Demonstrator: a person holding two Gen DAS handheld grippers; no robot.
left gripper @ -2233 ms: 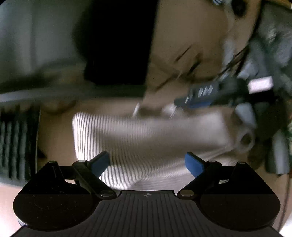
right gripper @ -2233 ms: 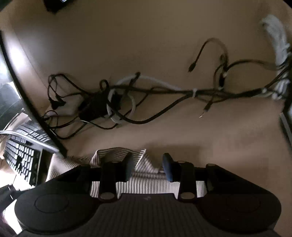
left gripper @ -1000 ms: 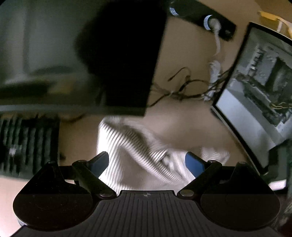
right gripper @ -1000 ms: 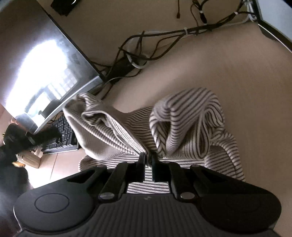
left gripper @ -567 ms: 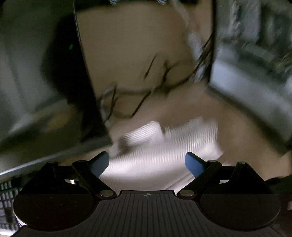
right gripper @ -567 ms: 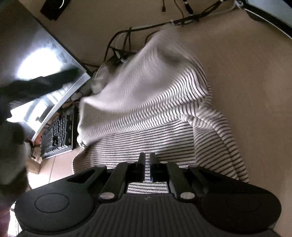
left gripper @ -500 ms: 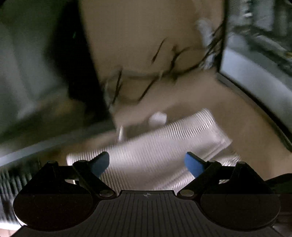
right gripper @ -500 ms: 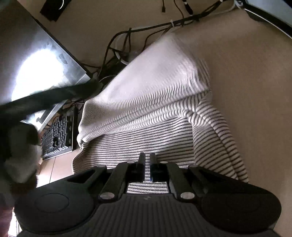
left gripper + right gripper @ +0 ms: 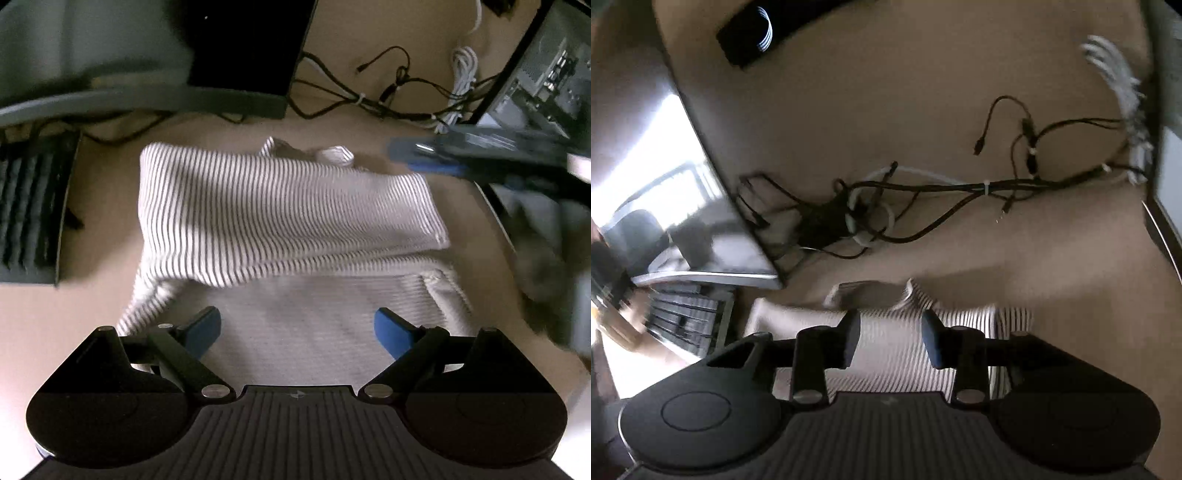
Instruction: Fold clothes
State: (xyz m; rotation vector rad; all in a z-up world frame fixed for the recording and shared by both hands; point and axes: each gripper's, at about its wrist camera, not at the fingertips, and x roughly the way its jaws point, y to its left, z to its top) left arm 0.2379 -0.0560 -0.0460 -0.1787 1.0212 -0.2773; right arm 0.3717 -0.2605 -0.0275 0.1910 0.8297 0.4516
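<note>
The shirt [image 9: 288, 206] is a soft ribbed knit, white with thin dark stripes, lying on the smooth tan desk [image 9: 103, 192] between the keyboard [image 9: 29, 206] on the left and a monitor [image 9: 546, 81] on the right. Its top layer is doubled over into a rough slanted rectangle with a stitched hem at the right end; the layer under it, nearer me, shows paler (its stripes are faint there). A small fold of collar or cuff pokes out at the far edge.

My left gripper [image 9: 297, 328] tilts down over the near part of the shirt, its blue pads spread wide with nothing pinched. My right gripper [image 9: 890, 341] hangs over the far edge of the shirt, pointing toward a tangle of black and white cables [image 9: 871, 214]; its jaws are opening, cloth showing below the gap, not clamped.
</note>
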